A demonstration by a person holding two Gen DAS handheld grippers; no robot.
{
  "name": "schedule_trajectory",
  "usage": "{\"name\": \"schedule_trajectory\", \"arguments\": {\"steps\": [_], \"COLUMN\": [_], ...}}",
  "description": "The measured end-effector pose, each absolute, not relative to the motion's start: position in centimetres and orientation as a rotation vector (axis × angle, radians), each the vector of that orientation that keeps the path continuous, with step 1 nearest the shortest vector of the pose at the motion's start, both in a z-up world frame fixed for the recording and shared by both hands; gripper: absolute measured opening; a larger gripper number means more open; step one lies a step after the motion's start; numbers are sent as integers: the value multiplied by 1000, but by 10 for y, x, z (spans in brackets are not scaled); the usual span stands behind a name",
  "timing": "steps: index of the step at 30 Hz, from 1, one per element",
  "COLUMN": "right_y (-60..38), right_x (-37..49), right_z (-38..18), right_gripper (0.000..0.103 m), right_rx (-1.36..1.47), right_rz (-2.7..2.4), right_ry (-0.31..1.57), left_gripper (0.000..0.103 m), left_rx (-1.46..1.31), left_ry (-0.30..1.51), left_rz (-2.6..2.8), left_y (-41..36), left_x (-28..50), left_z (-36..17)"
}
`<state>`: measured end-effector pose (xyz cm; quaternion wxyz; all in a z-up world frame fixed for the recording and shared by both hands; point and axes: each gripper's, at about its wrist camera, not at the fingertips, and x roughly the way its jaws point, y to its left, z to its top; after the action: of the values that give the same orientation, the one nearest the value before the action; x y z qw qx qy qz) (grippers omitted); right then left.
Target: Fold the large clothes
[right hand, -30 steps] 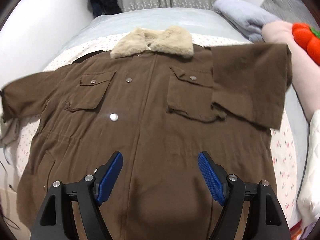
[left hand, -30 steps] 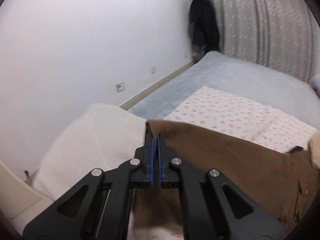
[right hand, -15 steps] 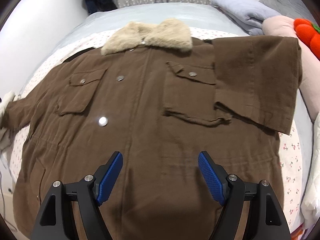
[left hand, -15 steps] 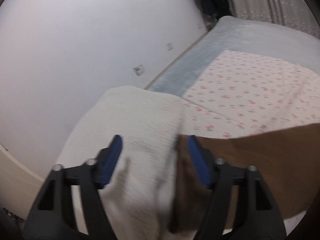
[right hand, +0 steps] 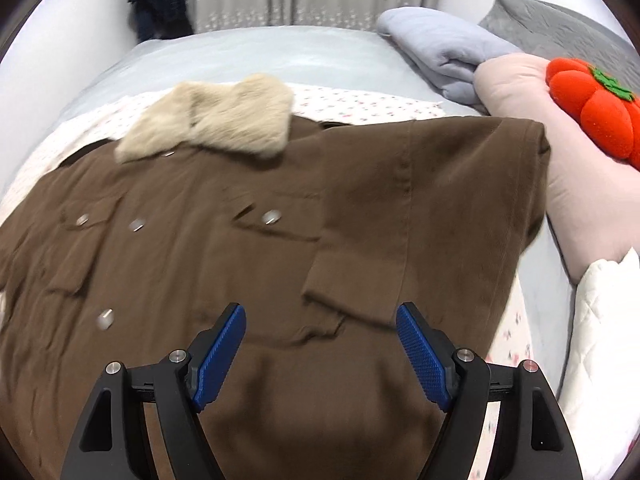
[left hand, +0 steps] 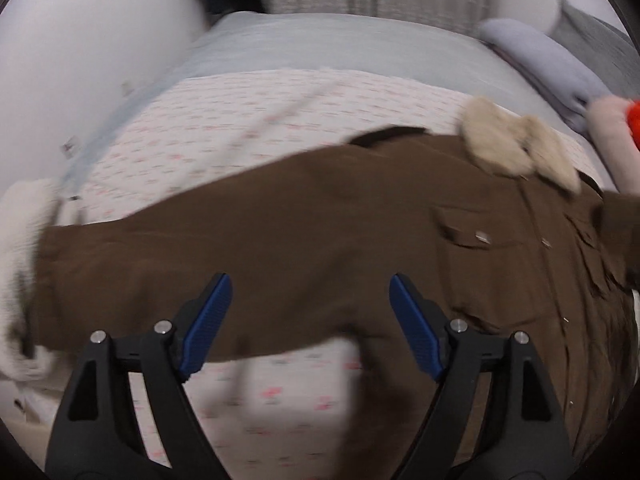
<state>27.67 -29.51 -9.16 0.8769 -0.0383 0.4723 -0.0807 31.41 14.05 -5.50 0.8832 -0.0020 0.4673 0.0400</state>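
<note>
A brown coat (right hand: 192, 280) with a beige fur collar (right hand: 216, 120) lies face up on the floral sheet (right hand: 360, 104) on the bed. Its right sleeve (right hand: 432, 208) is folded across the chest. Its left sleeve (left hand: 200, 248) lies stretched out flat toward the left. My left gripper (left hand: 310, 320) is open and empty, above the left sleeve. My right gripper (right hand: 320, 352) is open and empty, above the coat's lower front, near the folded sleeve's cuff.
A white quilted blanket (left hand: 20, 240) lies at the left sleeve's end. A folded grey blanket (right hand: 440, 52), a pink pillow (right hand: 560, 160) and a red plush (right hand: 592, 108) lie at the right. A white wall (left hand: 80, 60) runs along the left.
My left gripper let go of the left sleeve's cuff, opened and swung right to face the coat. My right gripper stayed open and shifted toward the folded right sleeve.
</note>
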Motion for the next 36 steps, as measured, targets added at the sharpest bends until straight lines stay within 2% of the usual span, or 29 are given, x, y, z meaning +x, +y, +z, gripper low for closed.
{"name": "schedule_trajectory", "arguments": {"steps": [5,8,10,11,12,15,24,28,32,36], "right_y": [-313,-319,-320,-320,-320,-326,-372,-418,-470,-513], "right_x": [316,320,315,312,309,295,231,206,193,201], "right_z": [-137,-152,-150,-148,-145,-119,34,86,108,101], "right_gripper": [78,69,54,28,9,8,7,7,7,7], "right_rx": [-70,-98,-92,-72,-84,-81,-131,-146,-134,-158], "right_rz": [-236,-277,-241,-188,-197,-210,-384,-550,-701,-817], "right_ry": [1047,1012,983,987,989,930,673,620,639,687], "left_gripper": [82,83,88,90,91,92,93,93,93,93], "left_rx": [6,66,151,176,185,157,157,155,156,159], "left_ry": [976,979,896,867,857,856,846,846,846,846], "left_rz": [-67,-65,-37,-34,-32,-34,-25,-26,-25,-22], "left_y": [65,44,31,29,29,34,35,35,35,34], "left_x": [304,299,290,286,285,287,289,289,289,288], "left_z": [-95,-128,-134,-135,-137,-138,-144,-144,-144,-144]}}
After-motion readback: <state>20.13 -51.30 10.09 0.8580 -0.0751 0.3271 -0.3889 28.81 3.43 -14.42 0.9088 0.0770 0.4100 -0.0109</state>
